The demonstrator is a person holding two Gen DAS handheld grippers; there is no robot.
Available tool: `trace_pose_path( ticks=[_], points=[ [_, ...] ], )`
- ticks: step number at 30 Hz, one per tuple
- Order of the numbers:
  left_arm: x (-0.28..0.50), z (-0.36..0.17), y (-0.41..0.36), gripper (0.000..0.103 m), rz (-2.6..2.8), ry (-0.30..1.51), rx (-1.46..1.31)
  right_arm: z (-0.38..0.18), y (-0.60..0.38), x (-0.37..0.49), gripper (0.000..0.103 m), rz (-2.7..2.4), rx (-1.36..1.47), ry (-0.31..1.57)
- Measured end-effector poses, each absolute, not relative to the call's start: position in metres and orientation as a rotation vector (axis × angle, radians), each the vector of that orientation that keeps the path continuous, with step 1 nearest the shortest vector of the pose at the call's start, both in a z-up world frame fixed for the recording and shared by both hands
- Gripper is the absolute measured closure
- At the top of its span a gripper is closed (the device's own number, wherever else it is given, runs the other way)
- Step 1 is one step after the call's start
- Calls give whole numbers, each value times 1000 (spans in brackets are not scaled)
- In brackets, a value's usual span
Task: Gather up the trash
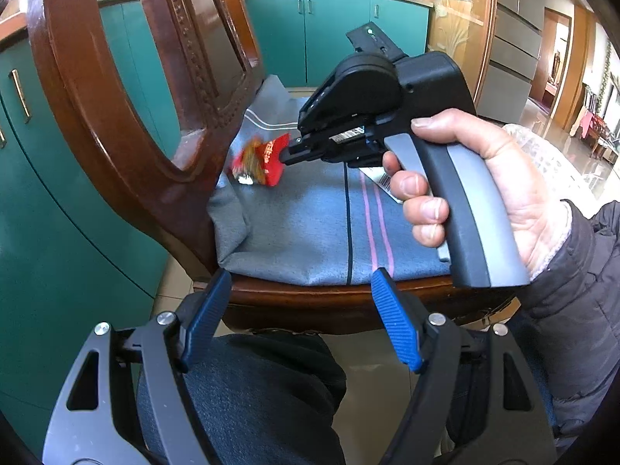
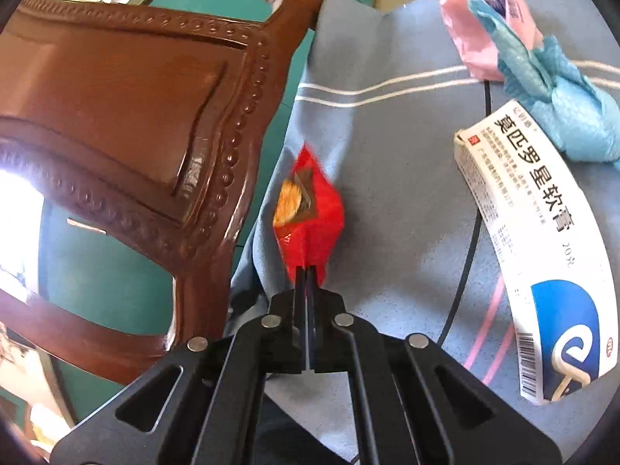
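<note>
Now, on the blue-grey striped cloth draped over the seat of a carved dark-wood chair, my right gripper has its black fingers pressed together on the near edge of a crumpled red snack wrapper — the wrapper sits at about twelve o'clock from the fingertips, close against the chair back. From the left wrist view I see the same wrapper at roughly eleven o'clock, pinched at the tip of the right gripper, with a person's hand wrapped round its grey handle. My left gripper hangs spread wide at the seat's front edge, blue pads holding nothing. At two o'clock of the right gripper lie a white-and-blue ointment carton, a crumpled light-blue plastic glove and a pink wrapped packet — all three on the cloth, well apart from the wrapper.
</note>
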State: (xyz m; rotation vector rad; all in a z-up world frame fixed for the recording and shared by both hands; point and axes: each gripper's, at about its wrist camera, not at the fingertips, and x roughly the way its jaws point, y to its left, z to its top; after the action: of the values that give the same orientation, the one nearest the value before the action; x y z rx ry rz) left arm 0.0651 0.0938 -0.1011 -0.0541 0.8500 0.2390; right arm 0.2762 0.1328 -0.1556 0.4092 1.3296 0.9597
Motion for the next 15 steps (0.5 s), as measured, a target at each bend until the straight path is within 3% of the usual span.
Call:
trace_pose_path(
  ticks=[15],
  points=[
    [83, -104, 91, 27, 213, 830, -64, -80, 12, 285, 101, 806, 387, 1090]
  ],
)
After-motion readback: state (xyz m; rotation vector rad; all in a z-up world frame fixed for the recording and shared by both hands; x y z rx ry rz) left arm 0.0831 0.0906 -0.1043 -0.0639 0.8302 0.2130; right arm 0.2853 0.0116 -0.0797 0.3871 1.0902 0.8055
